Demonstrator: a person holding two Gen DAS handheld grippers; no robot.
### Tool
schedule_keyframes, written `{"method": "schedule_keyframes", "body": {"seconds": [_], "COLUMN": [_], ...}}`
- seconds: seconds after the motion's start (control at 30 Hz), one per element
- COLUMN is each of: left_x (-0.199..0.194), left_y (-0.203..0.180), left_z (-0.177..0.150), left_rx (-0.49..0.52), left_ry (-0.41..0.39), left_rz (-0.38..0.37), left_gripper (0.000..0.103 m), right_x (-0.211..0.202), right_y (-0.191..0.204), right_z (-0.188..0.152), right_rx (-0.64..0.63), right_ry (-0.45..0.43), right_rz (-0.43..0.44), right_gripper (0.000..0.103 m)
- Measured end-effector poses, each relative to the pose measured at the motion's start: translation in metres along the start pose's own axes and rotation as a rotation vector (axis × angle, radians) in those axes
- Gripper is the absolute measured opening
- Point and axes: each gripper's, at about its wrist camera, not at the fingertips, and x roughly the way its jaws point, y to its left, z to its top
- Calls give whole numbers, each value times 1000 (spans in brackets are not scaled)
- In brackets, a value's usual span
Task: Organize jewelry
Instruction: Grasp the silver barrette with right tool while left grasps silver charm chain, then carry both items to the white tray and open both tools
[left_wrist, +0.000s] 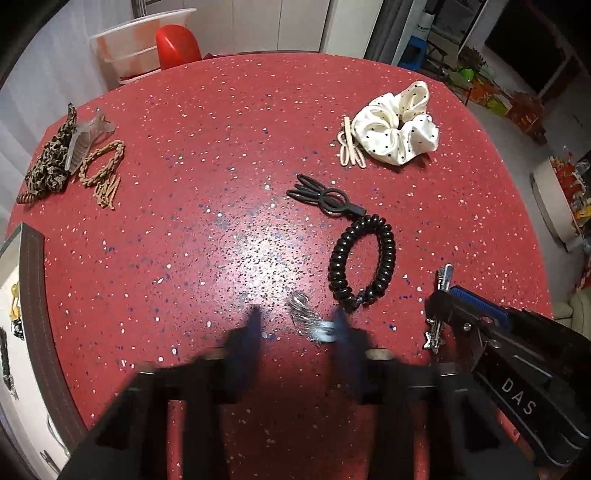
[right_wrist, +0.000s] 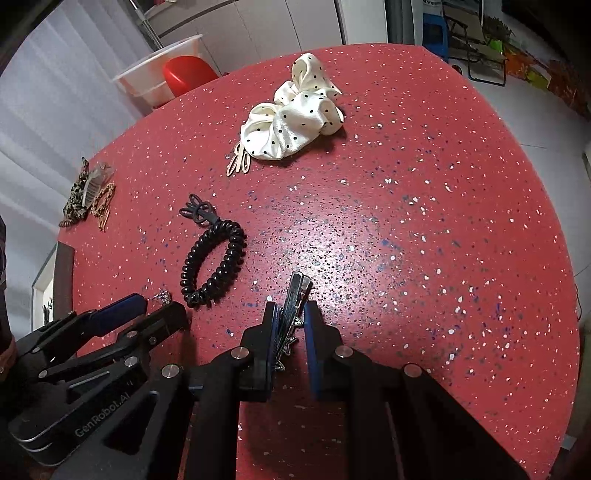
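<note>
Red speckled table (left_wrist: 221, 147), hair bits and jewelry scattered on it. L wrist view: left gripper (left_wrist: 297, 325) blurred, jaws wide apart, nothing between pads for certain; small silver piece (left_wrist: 304, 317) lies between the tips, closer to the R-hand finger, may be touching it, can't tell through blur. Its long axis runs diagonal, up-left to down-right. Black coil band (left_wrist: 364, 262) just beyond, black clips (left_wrist: 321, 194) farther on, white dotted scrunchie (left_wrist: 397, 123) far R, brown and camo ties (left_wrist: 70, 158) far L, tray edge (left_wrist: 35, 295) at L margin. Right gripper (left_wrist: 439, 306) enters from R, metal hair clip (left_wrist: 441, 310) sticking out both sides. R wrist view: right gripper (right_wrist: 290, 321) jaws narrow, closed on the metal hair clip (right_wrist: 295, 295); clip's long axis points fwd along the fingers, star end toward the camera. Left gripper (right_wrist: 159, 308) at L, silver piece (right_wrist: 162, 295) just visible at its tips. Judgement: L hand is nearer the silver piece; the coming pinch needs jaws shifted slightly R to centre it, then closed across its short side.
</note>
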Motion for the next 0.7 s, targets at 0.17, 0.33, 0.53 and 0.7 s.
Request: {"method": "schedule_keyframes", "body": {"seconds": [0.17,0.33,0.53,0.7], "left_x": [-4,-14,-26,-37], "left_y": [7,19,26,31], "left_z": [-2,-4,-12,-21], "left_rx": [-12,-39,-46,-45], "left_ry": [-9,-25,-34,-42], "left_rz": [-14,-32,-38,-42], "left_gripper": [12,12,12,12], "right_x": [0,0,-9,-17], "right_y": [0,2,7,9], "right_z": [0,2,4,5], "right_rx": [1,3,-6,6], "right_ry": [1,5,2,6], "right_rz": [-1,6,29,46], "right_gripper": [15,15,14,14]}}
